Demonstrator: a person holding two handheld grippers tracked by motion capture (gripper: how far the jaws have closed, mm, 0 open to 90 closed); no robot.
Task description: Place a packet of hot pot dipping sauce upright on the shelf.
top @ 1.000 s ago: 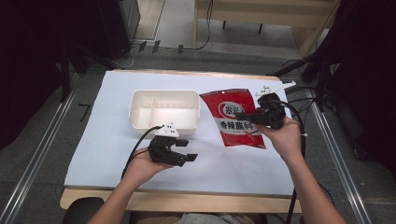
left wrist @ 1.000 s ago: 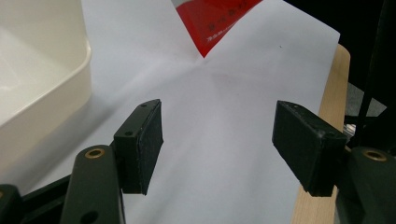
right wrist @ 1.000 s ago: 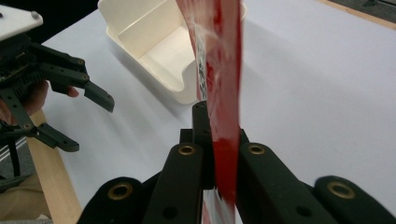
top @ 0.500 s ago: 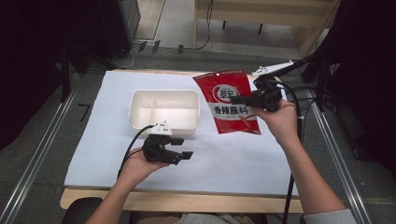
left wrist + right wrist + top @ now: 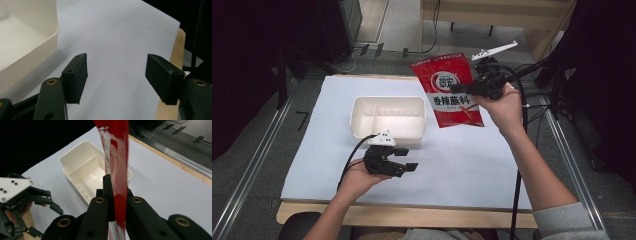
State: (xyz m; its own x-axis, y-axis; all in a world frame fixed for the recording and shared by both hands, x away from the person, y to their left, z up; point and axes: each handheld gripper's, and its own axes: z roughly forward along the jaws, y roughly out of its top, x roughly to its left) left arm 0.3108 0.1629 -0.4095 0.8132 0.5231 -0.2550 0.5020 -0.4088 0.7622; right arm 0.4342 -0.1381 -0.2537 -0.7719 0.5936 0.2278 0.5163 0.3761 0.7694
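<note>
A: We start with the table, covered by a pale sheet. At its middle sits the white bin, divided in two and holding nothing.

B: And the red pouch? We see it off the table, hanging at about one o'clock from the bin, above the sheet's far edge and just beside the bin's right end.

A: Right. Our right gripper has its jaws pressed together on the pouch's right edge. In the right gripper view the pouch stands edge-on between the pads, with the bin below and beyond it.

B: Our left gripper rests at six o'clock from the bin, jaws spread and holding nothing. The left gripper view shows bare sheet between its pads, the bin's wall at ten o'clock.

A: So we judge the carrying step is in hand: pouch lifted, not yet in the bin.

B: Next we'd need to swing it toward nine o'clock, over the bin, lower it and only then let go. The pouch looks longer than a compartment, so it may have to go in tilted.
</note>
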